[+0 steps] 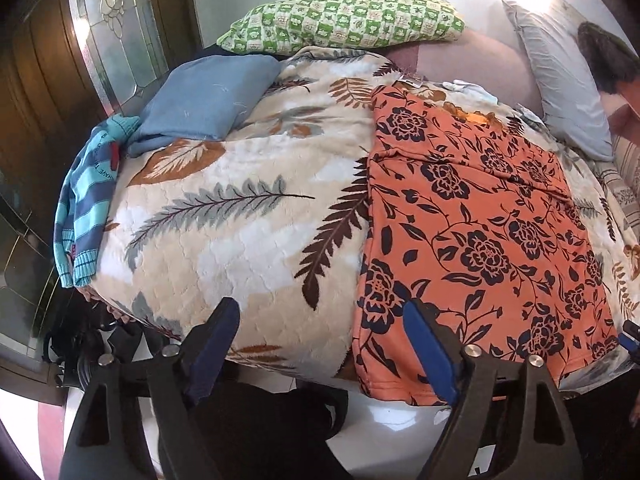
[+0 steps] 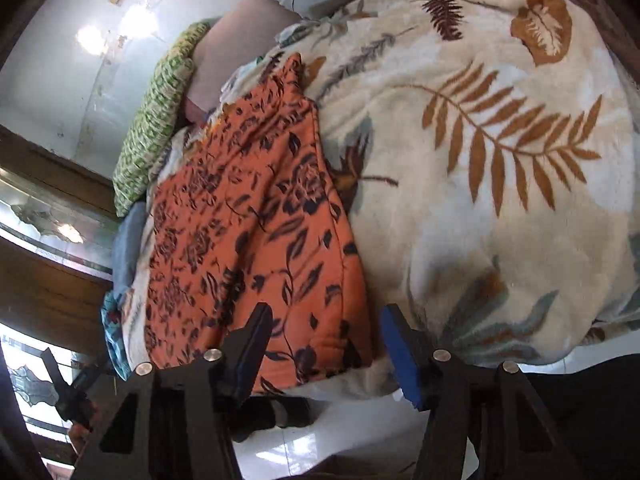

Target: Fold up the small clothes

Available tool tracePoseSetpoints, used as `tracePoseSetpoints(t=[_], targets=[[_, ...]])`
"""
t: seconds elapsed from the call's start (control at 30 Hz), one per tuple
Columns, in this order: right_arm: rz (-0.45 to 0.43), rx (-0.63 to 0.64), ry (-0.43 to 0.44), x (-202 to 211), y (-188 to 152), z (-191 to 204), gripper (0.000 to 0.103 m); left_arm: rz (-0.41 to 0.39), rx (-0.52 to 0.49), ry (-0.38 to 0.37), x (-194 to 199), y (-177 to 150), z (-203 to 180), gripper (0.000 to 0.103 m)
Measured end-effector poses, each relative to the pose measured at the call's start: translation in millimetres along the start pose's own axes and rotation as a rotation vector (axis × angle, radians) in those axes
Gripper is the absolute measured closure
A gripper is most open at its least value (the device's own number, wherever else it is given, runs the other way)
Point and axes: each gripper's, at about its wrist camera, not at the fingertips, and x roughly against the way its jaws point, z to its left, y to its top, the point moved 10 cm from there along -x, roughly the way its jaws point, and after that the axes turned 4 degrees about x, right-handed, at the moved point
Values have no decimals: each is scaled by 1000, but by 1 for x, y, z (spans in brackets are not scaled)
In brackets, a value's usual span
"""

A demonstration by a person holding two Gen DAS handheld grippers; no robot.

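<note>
An orange garment with a dark floral print (image 1: 480,216) lies flat on the leaf-patterned blanket (image 1: 224,216), its near edge at the bed's front edge. My left gripper (image 1: 320,320) hovers above the bed's front edge, just left of the garment's near left corner, jaws apart with nothing between them. In the right wrist view the same orange garment (image 2: 248,232) lies left of centre on the blanket (image 2: 500,200). My right gripper (image 2: 324,328) stands open over its near right corner; the pads do not press on the cloth.
A folded blue garment (image 1: 204,100) and a striped turquoise sweater (image 1: 86,200) lie at the bed's left edge. A green checked pillow (image 1: 344,20) and a grey pillow (image 1: 560,88) sit at the back. A person's head (image 1: 608,60) is at far right. White floor (image 2: 304,444) lies below.
</note>
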Motion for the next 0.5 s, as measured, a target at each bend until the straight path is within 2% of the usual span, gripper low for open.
tracePoseSetpoints(t=[0.13, 0.27, 0.33, 0.37, 0.4, 0.43, 0.5], targets=[[32, -32, 9, -12, -4, 5, 40, 28, -16, 1, -9, -9, -7, 24], [64, -5, -96, -30, -8, 2, 39, 82, -15, -13, -20, -23, -12, 24], [67, 6, -98, -36, -11, 3, 39, 93, -14, -14, -24, -28, -10, 24], [67, 4, -99, -37, -12, 2, 41, 98, -7, -19, -27, -30, -9, 24], [69, 3, -104, -39, -13, -1, 52, 106, 7, -26, -30, -33, -7, 24], [75, 1, -109, -41, -15, -4, 67, 118, 25, -38, -33, -36, -6, 24], [71, -19, -103, -42, -17, -11, 73, 136, 43, -67, -39, -40, -8, 24]])
